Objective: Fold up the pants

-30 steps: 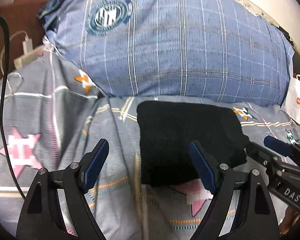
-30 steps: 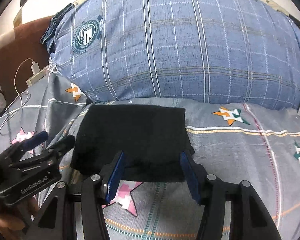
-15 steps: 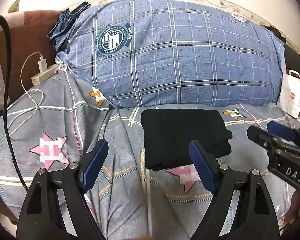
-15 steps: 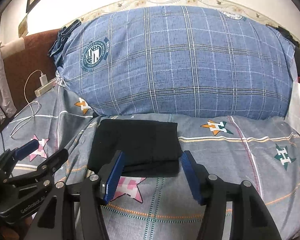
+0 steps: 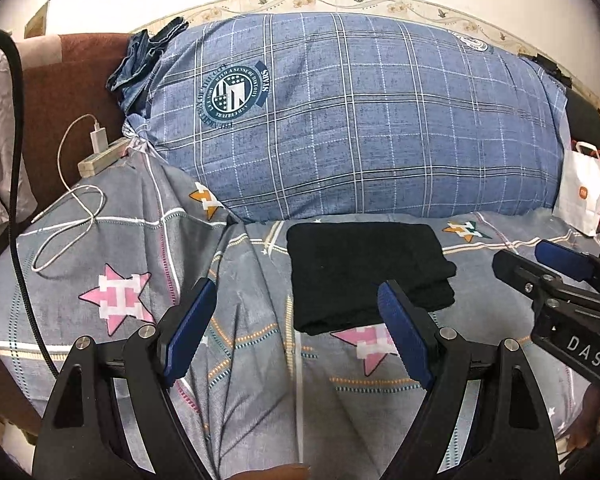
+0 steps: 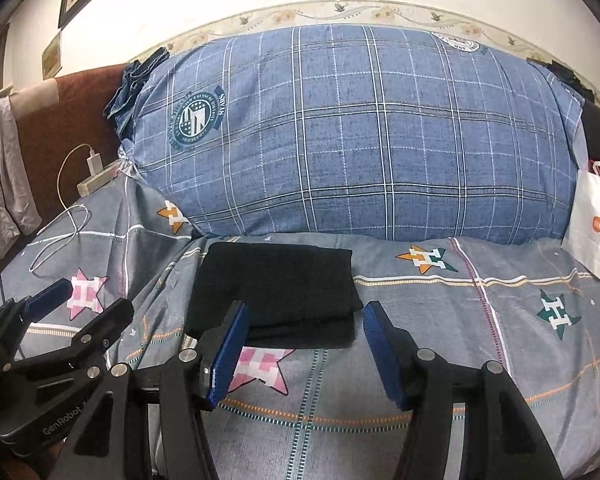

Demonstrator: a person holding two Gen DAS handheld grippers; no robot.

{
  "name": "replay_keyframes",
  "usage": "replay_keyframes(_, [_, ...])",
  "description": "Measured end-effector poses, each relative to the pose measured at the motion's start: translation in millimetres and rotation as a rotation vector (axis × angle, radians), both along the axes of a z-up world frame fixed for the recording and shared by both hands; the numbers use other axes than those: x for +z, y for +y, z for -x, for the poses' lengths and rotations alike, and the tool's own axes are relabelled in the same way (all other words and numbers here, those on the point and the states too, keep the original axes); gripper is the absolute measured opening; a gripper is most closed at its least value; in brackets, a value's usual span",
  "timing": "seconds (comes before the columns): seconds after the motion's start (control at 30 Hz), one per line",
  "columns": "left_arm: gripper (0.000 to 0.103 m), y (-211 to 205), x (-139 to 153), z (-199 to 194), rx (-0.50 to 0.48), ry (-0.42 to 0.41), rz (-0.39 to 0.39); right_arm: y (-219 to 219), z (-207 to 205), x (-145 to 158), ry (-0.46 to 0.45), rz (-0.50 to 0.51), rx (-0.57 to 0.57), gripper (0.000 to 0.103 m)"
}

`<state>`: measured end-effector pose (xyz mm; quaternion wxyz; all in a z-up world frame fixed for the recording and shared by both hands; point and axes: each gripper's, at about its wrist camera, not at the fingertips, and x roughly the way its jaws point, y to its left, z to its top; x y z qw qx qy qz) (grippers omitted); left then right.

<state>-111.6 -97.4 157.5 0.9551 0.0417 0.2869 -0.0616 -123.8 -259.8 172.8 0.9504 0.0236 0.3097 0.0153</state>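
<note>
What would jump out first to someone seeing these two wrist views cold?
The big blue plaid pillow fills the back of the bed, its round crest badge toward the left. In front of it the black pants lie folded in a neat rectangle on the grey star-print sheet. Both the left gripper and the right gripper hover open in the foreground, holding nothing.
</note>
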Motion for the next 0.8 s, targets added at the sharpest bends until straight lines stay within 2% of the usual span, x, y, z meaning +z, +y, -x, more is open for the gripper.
replay_keyframes(0.8, [0.083,0.7,-7.0,-3.0,0.008,0.031,0.006,-0.5,-1.0,-8.0,0.020,-0.008,0.002,0.058])
